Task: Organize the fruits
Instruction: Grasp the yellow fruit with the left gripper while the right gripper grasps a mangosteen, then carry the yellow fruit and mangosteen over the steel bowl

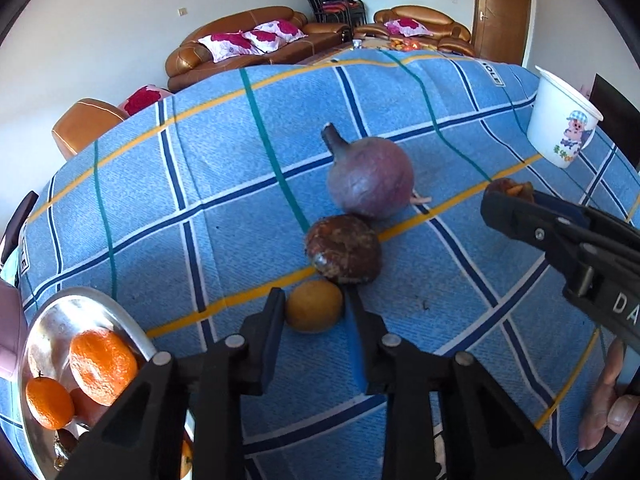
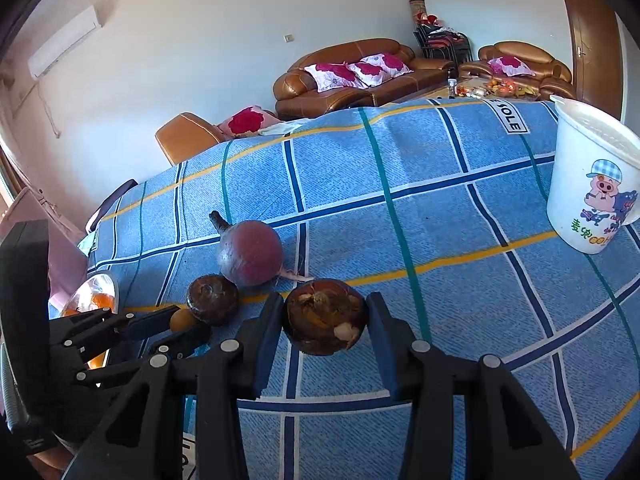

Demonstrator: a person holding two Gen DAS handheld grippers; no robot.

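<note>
My left gripper (image 1: 316,300) has its fingers on both sides of a small yellow-brown fruit (image 1: 314,306) that lies on the blue checked cloth (image 1: 200,168); it also shows in the right wrist view (image 2: 182,320). Just beyond lie a dark brown bulb (image 1: 343,249) and a purple radish (image 1: 370,178). My right gripper (image 2: 325,316) is shut on a second dark brown bulb (image 2: 325,317) and holds it above the cloth; it shows at the right in the left wrist view (image 1: 510,192). A steel plate (image 1: 52,320) with oranges (image 1: 102,366) sits at the near left.
A white plastic bucket (image 2: 592,184) with a cartoon pig stands at the table's far right, also in the left wrist view (image 1: 560,120). Brown leather sofas (image 1: 248,44) and a wooden door (image 1: 502,8) lie beyond the table's far edge.
</note>
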